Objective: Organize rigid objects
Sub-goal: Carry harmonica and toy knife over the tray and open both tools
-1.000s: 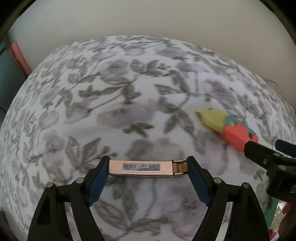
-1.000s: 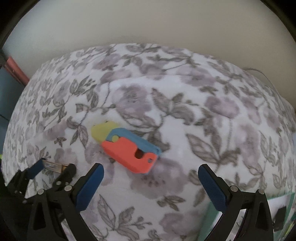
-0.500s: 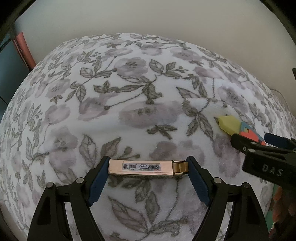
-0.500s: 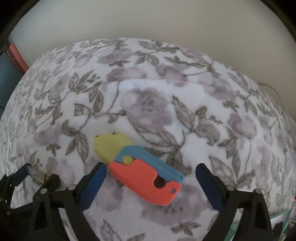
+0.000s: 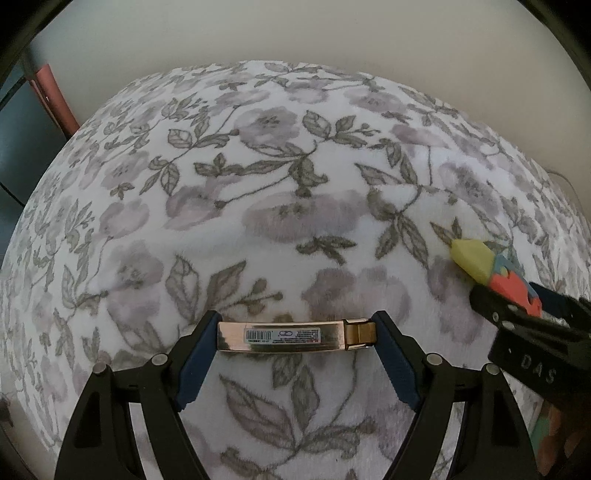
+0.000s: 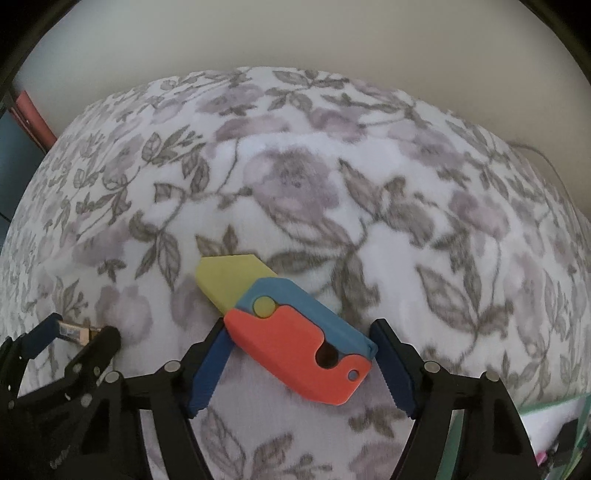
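Note:
My left gripper is shut on a flat gold metal case with a barcode label, held across its length just above the floral blanket. My right gripper is open, its blue pads on either side of a toy knife with an orange and blue handle and a yellow blade, which lies on the blanket. The pads are close to the handle; contact is not clear. The toy knife also shows in the left wrist view, with the right gripper around it. The left gripper with the case shows at the left of the right wrist view.
The blanket covers a soft surface against a pale wall. A red strip and dark furniture stand at the far left. Green and white items lie past the blanket's right edge.
My right gripper has moved forward until the toy knife's handle sits between its pads, and the jaws have narrowed. My left gripper still holds the gold case, and has drifted slightly.

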Demonstrator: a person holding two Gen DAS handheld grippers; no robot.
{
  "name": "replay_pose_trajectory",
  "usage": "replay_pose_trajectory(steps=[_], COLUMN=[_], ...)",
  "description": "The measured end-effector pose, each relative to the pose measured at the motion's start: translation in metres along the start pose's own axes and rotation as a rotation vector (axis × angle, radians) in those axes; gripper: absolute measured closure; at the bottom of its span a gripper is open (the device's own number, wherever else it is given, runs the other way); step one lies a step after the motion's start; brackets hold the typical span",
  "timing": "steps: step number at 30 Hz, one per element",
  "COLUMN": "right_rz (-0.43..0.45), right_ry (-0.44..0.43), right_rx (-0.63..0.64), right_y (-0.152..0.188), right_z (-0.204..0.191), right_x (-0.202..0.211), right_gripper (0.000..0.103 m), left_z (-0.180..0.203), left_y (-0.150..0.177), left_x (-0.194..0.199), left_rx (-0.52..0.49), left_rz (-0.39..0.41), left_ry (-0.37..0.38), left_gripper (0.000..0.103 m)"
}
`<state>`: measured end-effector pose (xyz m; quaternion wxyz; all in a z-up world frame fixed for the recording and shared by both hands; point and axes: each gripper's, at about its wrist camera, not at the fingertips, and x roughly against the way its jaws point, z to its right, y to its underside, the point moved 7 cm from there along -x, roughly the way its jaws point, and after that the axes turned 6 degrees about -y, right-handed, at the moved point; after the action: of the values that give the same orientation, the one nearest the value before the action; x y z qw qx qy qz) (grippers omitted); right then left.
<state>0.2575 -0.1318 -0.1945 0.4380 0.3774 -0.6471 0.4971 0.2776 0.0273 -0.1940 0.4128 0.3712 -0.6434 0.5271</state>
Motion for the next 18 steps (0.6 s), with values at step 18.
replay_pose_trajectory(steps=[18], right_rz=[0.049], right_ry=[-0.073], right_rx=[-0.1], right_y=[0.069], right_z=[0.018], right_x=[0.089], right_gripper=[0.025], left_z=[0.011], left_y=[0.043], left_x=[0.062], left_rx=[-0.024], left_rz=[-0.013], left_ry=[-0.033], left_gripper=[0.02])
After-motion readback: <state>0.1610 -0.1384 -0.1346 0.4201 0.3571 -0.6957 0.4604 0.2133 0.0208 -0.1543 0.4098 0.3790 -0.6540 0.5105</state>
